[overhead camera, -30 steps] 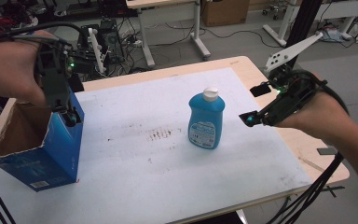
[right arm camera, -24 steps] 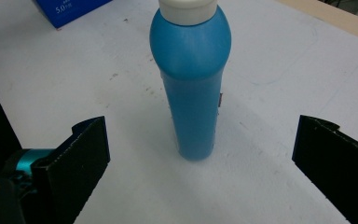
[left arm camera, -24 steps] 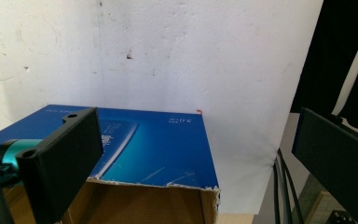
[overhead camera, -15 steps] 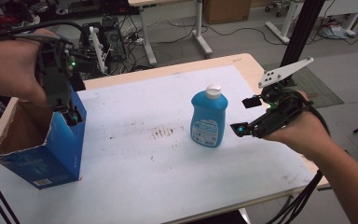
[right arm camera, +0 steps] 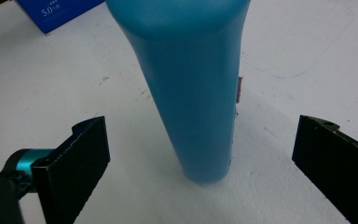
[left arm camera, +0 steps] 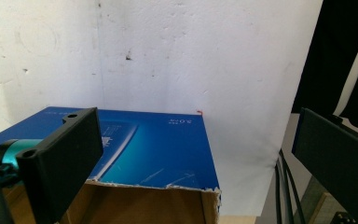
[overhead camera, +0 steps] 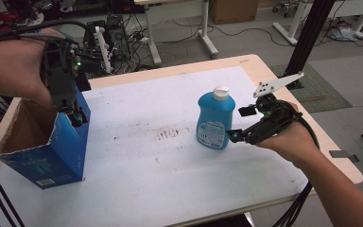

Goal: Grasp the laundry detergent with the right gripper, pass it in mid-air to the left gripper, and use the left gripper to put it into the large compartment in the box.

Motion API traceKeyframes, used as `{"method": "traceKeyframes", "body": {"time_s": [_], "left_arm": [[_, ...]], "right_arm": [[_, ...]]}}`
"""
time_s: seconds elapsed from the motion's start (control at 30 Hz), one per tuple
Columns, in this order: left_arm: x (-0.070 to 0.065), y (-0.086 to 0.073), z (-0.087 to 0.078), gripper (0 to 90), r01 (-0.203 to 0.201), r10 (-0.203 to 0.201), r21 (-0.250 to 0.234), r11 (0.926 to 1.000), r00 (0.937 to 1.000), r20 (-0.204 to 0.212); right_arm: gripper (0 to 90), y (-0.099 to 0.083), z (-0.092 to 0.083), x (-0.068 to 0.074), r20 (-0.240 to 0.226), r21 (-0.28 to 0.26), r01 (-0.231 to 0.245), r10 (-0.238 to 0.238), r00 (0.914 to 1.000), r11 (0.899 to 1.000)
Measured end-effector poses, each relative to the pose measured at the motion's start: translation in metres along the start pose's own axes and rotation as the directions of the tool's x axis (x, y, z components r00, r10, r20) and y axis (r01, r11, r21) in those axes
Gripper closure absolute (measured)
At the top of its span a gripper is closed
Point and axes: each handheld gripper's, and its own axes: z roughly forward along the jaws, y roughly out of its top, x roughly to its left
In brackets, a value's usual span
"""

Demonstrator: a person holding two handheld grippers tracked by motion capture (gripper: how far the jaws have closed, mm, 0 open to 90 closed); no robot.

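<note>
Right gripper [overhead camera: 240, 124] has closed in on the bottle [overhead camera: 214, 121] — jaws spread, either side.
White-topped table [overhead camera: 170, 165], cables behind; left gripper [overhead camera: 78, 116] spread over the box [overhead camera: 52, 156] at the left edge.

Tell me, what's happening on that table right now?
Right gripper open, jaws flanking blue bottle. Left gripper open at blue box rim. Nothing between.

White-topped table [overhead camera: 170, 179], wooden edge, 1 blue bottle [overhead camera: 215, 120] upright, 1 open blue box [overhead camera: 52, 151] standing

High view overhead facing forward, gripper views close, sharing table [overhead camera: 170, 156]
</note>
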Motion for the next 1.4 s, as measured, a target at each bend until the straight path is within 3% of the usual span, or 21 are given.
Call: {"method": "traceKeyframes", "body": {"time_s": [0.5, 0.93, 1.4], "left_arm": [[0.001, -0.007, 0.002, 1.7, 0.006, -0.006, -0.009, 0.9999, 1.0, 0.002], [0.001, -0.008, 0.004, 1.7, 0.005, -0.005, -0.011, 0.9999, 1.0, 0.005], [0.002, -0.011, 0.004, 1.7, 0.003, -0.003, -0.006, 1.0, 1.0, 0.003]], "right_arm": [[2.9, -0.006, 0.038, -0.003, -0.003, -0.025, -0.039, 0.039, 0.9992, 0.999], [3.2, -0.009, 0.048, -0.004, -0.01, -0.094, -0.072, 0.071, 0.9974, 0.993], [9.7, -0.01, 0.053, -0.004, -0.016, -0.128, -0.08, 0.079, 0.9967, 0.989]]}}
